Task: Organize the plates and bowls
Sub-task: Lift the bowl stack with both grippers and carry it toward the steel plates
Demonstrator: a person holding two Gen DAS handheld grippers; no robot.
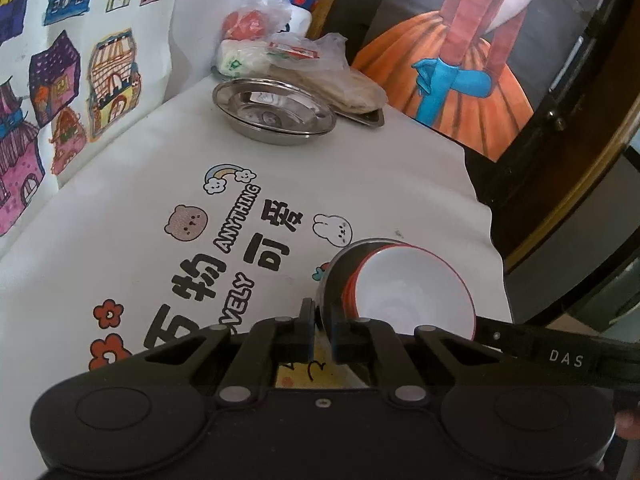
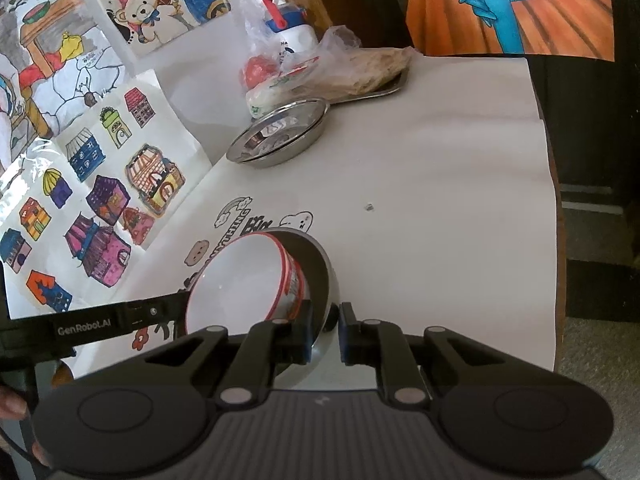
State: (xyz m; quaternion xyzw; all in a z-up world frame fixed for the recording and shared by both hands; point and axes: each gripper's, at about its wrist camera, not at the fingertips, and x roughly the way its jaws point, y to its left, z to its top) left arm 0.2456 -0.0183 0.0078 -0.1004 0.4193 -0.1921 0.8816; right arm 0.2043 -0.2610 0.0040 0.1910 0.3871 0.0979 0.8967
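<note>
A steel bowl (image 1: 335, 276) holds a white bowl with a red rim (image 1: 412, 296) nested inside it, near the table's front right edge. My left gripper (image 1: 324, 320) is shut on the steel bowl's left rim. In the right wrist view the same steel bowl (image 2: 318, 264) and white bowl (image 2: 240, 280) look tilted, and my right gripper (image 2: 326, 316) is shut on the steel rim's right side. Each gripper's arm shows in the other's view, reaching the bowls from the opposite side. Stacked steel plates (image 1: 274, 114) (image 2: 280, 134) sit at the table's back.
Behind the plates a flat steel tray (image 2: 390, 86) carries bagged flatbread (image 1: 352, 86), with more plastic-wrapped food (image 1: 248, 26) and a white bottle beside it. Children's drawings (image 2: 100, 200) cover the left wall. The white printed tablecloth (image 1: 140, 184) ends at the right table edge (image 2: 554, 216).
</note>
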